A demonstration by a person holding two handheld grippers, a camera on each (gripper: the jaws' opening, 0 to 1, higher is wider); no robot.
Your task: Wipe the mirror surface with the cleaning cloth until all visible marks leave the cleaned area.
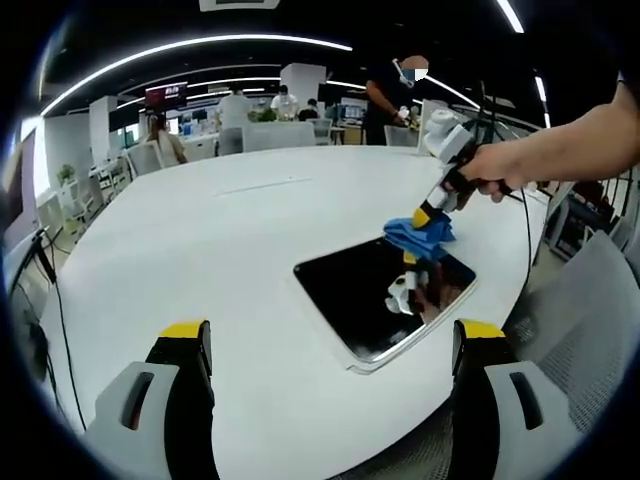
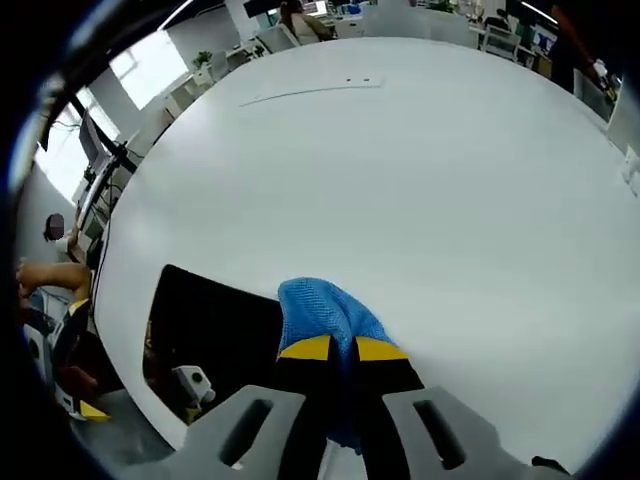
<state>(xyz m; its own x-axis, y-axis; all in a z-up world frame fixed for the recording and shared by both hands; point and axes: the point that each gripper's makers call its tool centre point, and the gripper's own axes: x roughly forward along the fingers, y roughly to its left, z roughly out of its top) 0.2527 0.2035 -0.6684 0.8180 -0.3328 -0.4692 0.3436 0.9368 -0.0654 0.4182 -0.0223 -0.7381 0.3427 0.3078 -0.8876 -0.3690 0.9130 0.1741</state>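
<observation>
A dark rectangular mirror (image 1: 372,290) lies flat on the white table (image 1: 220,240), near its edge. A blue cleaning cloth (image 1: 420,236) rests on the mirror's far corner, with my right gripper (image 1: 428,214) shut on it and a hand holding that gripper from the right. In the right gripper view the blue cloth (image 2: 325,310) bulges out between the yellow-tipped fingers (image 2: 306,349), pressed at the mirror (image 2: 215,330) edge. My left gripper (image 1: 330,345) stands open and wide, held back above the table's near side, nothing between its fingers.
The table top (image 2: 420,170) is broad and bare beyond the mirror. Grey mesh chairs (image 1: 590,320) stand close at the right edge. Cables (image 1: 55,320) hang at the left. People and desks are far behind in the office.
</observation>
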